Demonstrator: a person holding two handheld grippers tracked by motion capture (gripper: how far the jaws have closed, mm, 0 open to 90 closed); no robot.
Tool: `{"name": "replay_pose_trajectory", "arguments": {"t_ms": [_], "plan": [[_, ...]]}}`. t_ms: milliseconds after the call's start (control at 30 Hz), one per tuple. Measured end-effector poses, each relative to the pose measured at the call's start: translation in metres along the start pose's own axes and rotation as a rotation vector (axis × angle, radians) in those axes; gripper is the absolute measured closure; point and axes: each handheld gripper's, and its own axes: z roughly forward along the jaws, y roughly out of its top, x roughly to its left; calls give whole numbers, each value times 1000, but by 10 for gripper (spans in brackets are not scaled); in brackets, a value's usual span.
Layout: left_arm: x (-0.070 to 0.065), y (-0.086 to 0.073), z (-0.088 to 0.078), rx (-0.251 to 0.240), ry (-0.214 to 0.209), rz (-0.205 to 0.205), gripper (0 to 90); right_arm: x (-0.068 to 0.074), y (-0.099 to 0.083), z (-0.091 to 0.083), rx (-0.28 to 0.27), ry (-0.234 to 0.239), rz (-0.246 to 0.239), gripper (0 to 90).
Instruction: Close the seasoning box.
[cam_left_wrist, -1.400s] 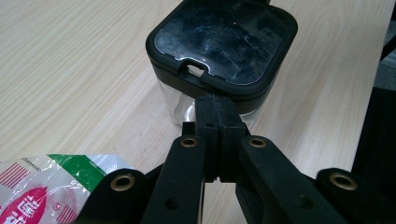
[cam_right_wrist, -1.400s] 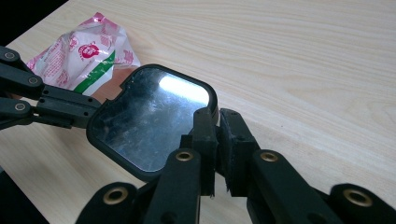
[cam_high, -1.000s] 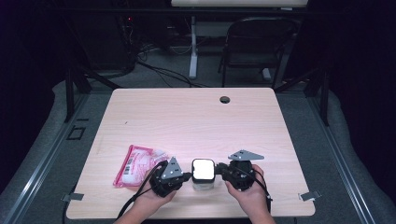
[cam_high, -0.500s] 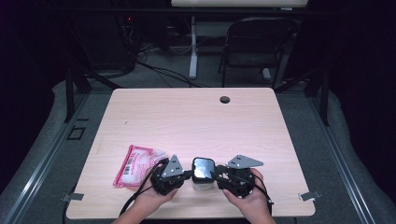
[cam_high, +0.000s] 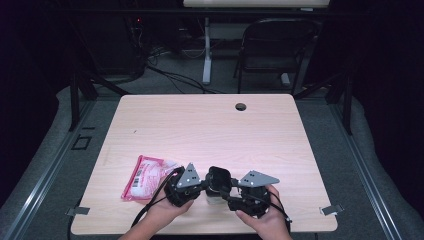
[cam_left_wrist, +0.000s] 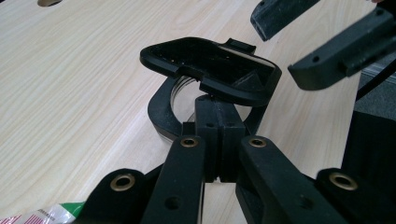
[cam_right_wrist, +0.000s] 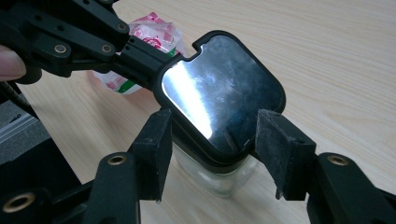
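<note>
A small glass jar (cam_right_wrist: 219, 179) with a black flip lid (cam_right_wrist: 224, 98) stands near the table's front edge (cam_high: 216, 197). The lid (cam_left_wrist: 210, 65) is swung up off the black collar (cam_left_wrist: 161, 109). My left gripper (cam_left_wrist: 219, 123) is shut on the collar at the hinge side, and it reaches in from the upper left in the right gripper view (cam_right_wrist: 140, 56). My right gripper (cam_right_wrist: 215, 154) has just been opening. Its jaws stand on either side of the lid and jar and do not press on them. In the high view the left gripper (cam_high: 202, 187) and right gripper (cam_high: 227, 192) flank the jar.
A pink and white packet (cam_high: 145, 175) lies on the wooden table (cam_high: 210, 130) just left of my left hand. A round cable hole (cam_high: 240, 106) sits near the far edge. A folding chair (cam_high: 275, 45) and cables stand beyond the table.
The jar's lid has tipped up from flat and bright to raised and dark. The right gripper's jaws have spread apart around it. The left gripper has stayed shut in place.
</note>
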Motion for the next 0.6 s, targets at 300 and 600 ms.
{"name": "replay_pose_trajectory", "arguments": {"t_ms": [300, 600], "plan": [[-2, 3, 1, -8, -16, -4, 900, 6, -1, 8, 21, -28, -25, 460], [-5, 5, 2, -11, -5, 10, 890, 8, -3, 12, -3, -63, -38, 455]]}}
